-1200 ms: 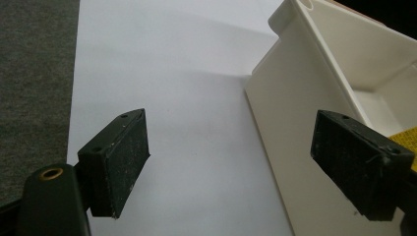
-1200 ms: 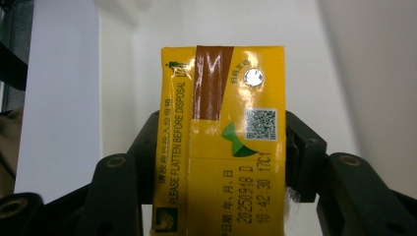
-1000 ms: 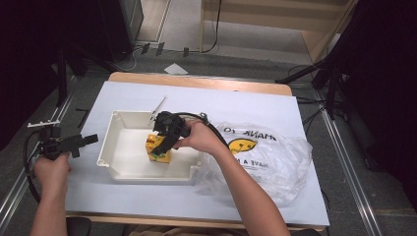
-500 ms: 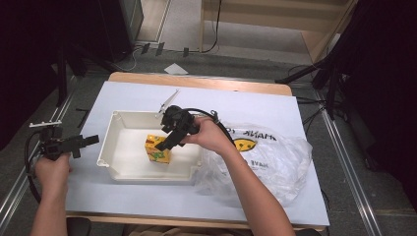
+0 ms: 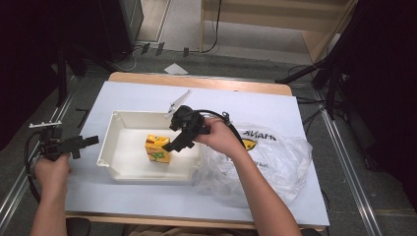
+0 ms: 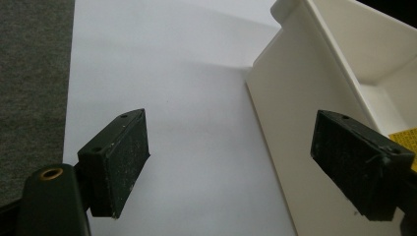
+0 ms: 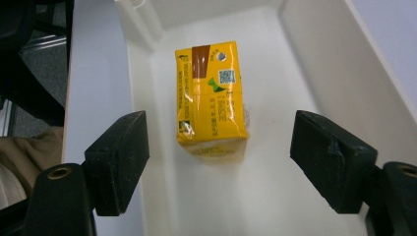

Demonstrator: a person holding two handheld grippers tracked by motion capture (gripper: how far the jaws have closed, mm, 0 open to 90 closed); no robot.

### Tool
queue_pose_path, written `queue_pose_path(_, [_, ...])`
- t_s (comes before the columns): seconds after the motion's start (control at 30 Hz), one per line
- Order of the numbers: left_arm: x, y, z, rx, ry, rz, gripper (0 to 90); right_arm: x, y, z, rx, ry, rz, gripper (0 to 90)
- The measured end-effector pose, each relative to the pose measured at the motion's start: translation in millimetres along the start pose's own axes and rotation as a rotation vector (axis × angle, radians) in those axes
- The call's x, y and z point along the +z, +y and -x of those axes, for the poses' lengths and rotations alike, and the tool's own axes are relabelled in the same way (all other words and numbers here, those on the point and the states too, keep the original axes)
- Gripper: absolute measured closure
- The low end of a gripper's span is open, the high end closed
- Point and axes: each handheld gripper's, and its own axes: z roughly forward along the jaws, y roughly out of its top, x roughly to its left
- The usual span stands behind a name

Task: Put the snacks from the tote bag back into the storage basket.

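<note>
my right gripper (image 5: 173,145) above juice carton (image 5: 158,149) in tray (image 5: 129,169), fingers just opened wide, nothing held | left gripper (image 5: 88,141) beside tray, fingers wide

R gripper (image 5: 173,145) jaws opened, let go of juice carton (image 5: 157,149), lifted off it.

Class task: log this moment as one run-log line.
right gripper: jaws just opened, above yellow carton | carton: released in white tray | left gripper: open, beside tray
</note>
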Motion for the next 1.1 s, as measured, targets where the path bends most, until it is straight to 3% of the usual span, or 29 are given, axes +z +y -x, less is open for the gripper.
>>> queue_pose_path(0.13, [0.5,-0.2,0.3,0.002,0.001,-0.003,15.6,-7.9,-7.9,1.5,0.000,-0.021,0.004,23.3])
queue_pose_path(1.1, [1.2,-0.6,1.1,0.008,0.008,-0.016,15.6,-56.1,-76.5,11.4,0.133,-0.137,0.052,23.0])
